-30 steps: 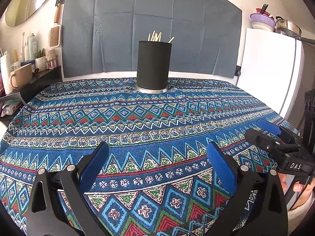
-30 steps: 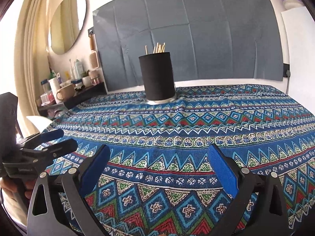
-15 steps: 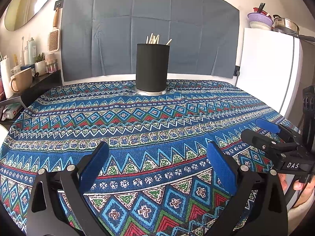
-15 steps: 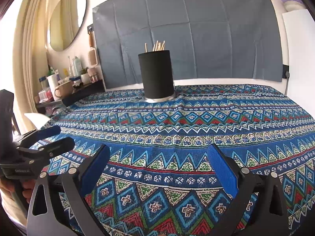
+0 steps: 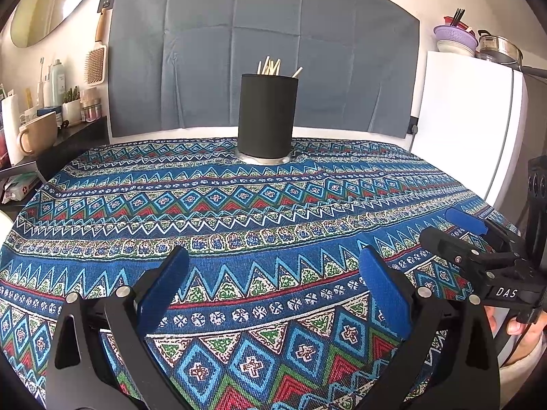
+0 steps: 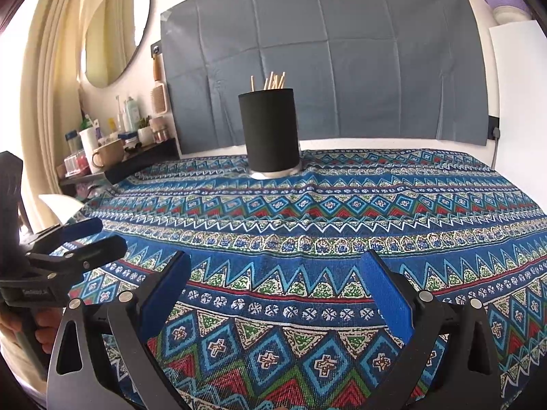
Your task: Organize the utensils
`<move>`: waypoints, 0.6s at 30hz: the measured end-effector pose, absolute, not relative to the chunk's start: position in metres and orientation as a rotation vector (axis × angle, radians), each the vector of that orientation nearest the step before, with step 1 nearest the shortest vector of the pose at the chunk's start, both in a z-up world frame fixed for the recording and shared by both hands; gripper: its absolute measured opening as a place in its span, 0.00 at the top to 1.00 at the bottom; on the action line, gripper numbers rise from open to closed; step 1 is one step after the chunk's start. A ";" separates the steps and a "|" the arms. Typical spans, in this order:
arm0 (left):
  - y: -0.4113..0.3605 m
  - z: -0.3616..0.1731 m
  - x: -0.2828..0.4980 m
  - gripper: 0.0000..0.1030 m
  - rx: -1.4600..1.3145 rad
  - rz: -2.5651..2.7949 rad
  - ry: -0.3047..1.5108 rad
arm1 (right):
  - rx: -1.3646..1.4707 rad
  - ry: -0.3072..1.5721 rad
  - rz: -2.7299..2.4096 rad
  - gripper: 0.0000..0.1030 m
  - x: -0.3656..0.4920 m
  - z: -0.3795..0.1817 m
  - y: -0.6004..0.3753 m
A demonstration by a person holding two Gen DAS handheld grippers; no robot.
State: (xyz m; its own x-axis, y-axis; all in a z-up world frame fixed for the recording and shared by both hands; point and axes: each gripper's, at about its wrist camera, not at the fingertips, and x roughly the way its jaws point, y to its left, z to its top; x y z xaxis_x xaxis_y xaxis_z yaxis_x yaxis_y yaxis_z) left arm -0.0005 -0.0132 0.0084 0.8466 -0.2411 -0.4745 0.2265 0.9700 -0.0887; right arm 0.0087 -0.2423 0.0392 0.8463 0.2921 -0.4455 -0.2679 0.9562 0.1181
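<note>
- Far across the blue patterned tablecloth (image 5: 273, 205), straight ahead of both grippers: tall black round holder (image 5: 267, 116) on a shiny silver base, standing upright.
- Poking out of its top: thin pale wooden sticks (image 5: 270, 67), likely chopsticks, long way pointing up, a few leaning.
- Down low at the near edge: left gripper (image 5: 273, 294) with blue pads, spread wide, holding nothing.
- Same for the right gripper (image 6: 275, 294): blue pads wide apart, nothing between them.
- Well apart from the holder, both of them; looks about the same way off for each, so hard to say which is nearer.
- No loose sticks to be seen on the cloth, so maybe all put away already.
- To take a stick: reach forward, come down from above, pinch along the thin side.
- Readable writing: "DAS" in white on the right gripper's body, seen from the left wrist view.
- On the left gripper's body, seen from the right wrist view: a small label, too blurry to read.
</note>
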 end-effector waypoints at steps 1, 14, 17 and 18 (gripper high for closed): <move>-0.013 0.008 0.000 0.06 -0.030 -0.246 0.504 | 0.051 0.477 0.295 0.08 0.009 0.039 -0.242; -0.012 0.008 0.001 0.06 -0.034 -0.237 0.511 | 0.046 0.475 0.288 0.08 0.008 0.039 -0.242; -0.013 0.008 0.001 0.06 -0.027 -0.232 0.510 | 0.045 0.475 0.287 0.08 0.008 0.039 -0.242; -0.013 0.008 0.001 0.06 -0.026 -0.228 0.508 | 0.044 0.475 0.286 0.08 0.008 0.039 -0.242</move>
State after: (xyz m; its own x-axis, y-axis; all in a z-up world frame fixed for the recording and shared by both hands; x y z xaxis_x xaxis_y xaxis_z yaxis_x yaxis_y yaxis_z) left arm 0.0013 -0.0132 0.0080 0.8489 -0.2224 -0.4794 0.2098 0.9744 -0.0806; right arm 0.0078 -0.2424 0.0393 0.8499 0.2818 -0.4452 -0.2614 0.9591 0.1081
